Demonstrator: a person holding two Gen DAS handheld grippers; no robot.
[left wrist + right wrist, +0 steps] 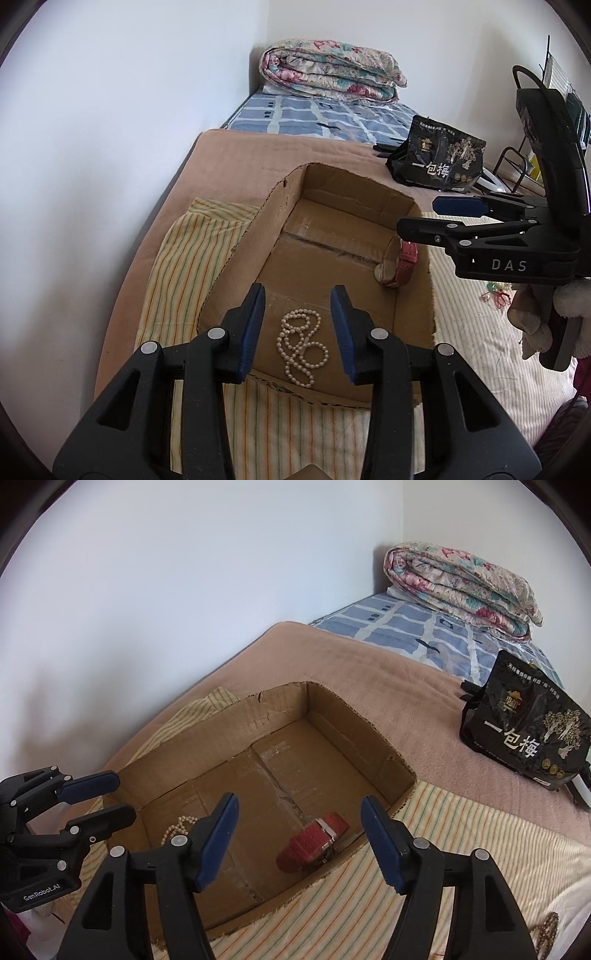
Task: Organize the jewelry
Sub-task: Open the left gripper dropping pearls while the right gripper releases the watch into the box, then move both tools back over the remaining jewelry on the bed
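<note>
An open cardboard box (288, 192) lies on a striped cloth on the bed; it also shows in the right wrist view (332, 716). A white pearl necklace (301, 347) lies coiled on the box floor near its front edge, partly seen in the right wrist view (177, 829). A red-strapped watch (400, 264) leans against the box's right wall, and shows in the right wrist view (314, 843). My left gripper (297, 328) is open and empty, above the necklace. My right gripper (299, 834) is open and empty, above the watch; it enters the left wrist view (417, 216) from the right.
A black snack bag (439, 157) stands on the pink blanket behind the box. A folded floral quilt (328, 72) lies at the far end of the bed. A small green and red trinket (496, 293) and a brown bead string (546, 934) lie on the striped cloth right of the box.
</note>
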